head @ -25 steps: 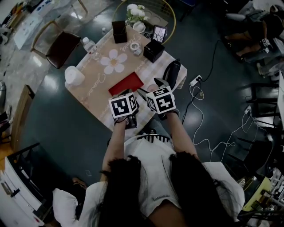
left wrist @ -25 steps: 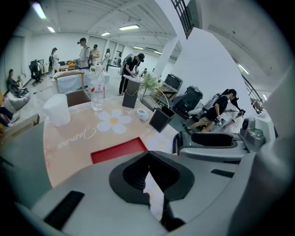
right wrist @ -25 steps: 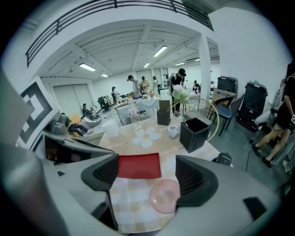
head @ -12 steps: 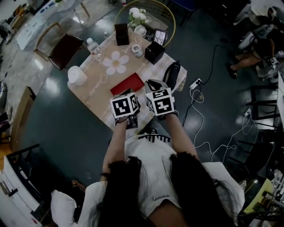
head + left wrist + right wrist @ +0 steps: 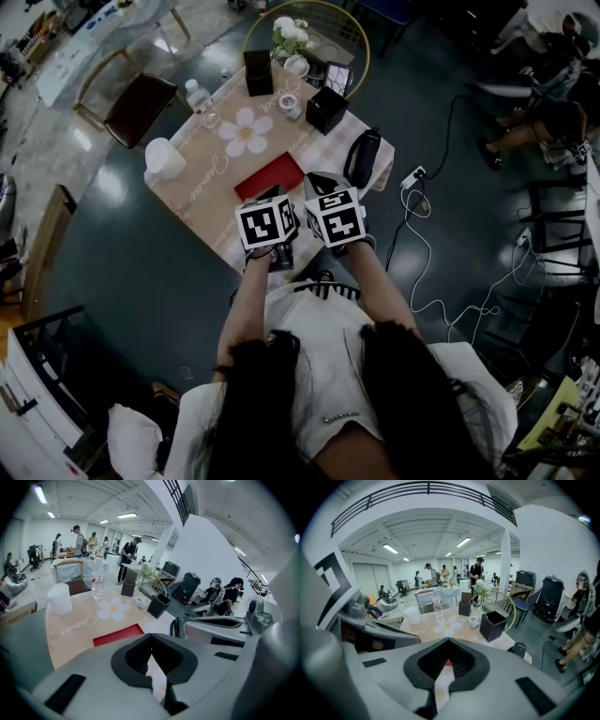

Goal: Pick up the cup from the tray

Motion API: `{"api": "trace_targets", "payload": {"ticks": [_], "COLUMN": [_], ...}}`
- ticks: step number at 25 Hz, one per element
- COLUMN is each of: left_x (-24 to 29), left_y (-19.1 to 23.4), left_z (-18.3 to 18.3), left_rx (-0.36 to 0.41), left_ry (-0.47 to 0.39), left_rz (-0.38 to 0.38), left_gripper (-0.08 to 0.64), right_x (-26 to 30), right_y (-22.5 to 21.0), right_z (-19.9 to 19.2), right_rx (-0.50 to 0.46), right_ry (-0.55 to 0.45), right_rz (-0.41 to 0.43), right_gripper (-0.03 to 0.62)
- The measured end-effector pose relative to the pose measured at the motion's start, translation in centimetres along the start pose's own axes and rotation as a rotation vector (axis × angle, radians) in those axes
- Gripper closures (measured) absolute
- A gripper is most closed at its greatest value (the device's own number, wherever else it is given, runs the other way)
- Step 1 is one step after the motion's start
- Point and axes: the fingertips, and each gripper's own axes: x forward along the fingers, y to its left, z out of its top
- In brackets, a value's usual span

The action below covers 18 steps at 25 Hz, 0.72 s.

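Observation:
A small white cup (image 5: 287, 103) stands on the beige table runner beside a black box (image 5: 324, 108), apart from the flat red tray (image 5: 268, 176). The tray looks bare. The same cup (image 5: 139, 603) shows in the left gripper view, and the cup (image 5: 474, 620) shows again in the right gripper view. My left gripper (image 5: 272, 204) and right gripper (image 5: 323, 185) hover side by side over the table's near edge, just short of the tray. The left gripper (image 5: 151, 641) is shut with nothing in it. The right gripper (image 5: 448, 645) is shut and empty too.
A white cylinder (image 5: 163, 159), a water bottle (image 5: 192, 96), a second black box (image 5: 255, 70) and white flowers (image 5: 286, 28) share the table. A black bag (image 5: 363, 157) sits at its right edge. A brown chair (image 5: 136, 101) stands at the left; cables (image 5: 422, 244) trail on the floor.
The right gripper's jaws have closed from wide apart to together. Both grippers have edged slightly forward toward the red tray.

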Motion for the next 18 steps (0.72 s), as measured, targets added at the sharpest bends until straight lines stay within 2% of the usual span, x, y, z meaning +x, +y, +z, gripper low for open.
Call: {"api": "trace_targets", "payload": {"ticks": [18], "left_x": [-0.99], "left_y": [0.01], "left_z": [-0.34], "left_rx": [0.024], "left_ry": [-0.012], "left_rz": [0.005], "left_gripper": [0.555], "right_x": [-0.48], "right_y": [0.27], "right_z": [-0.49], "right_rx": [0.008], "right_ry": [0.001], "right_rz": [-0.021], "right_gripper": [0.586]}}
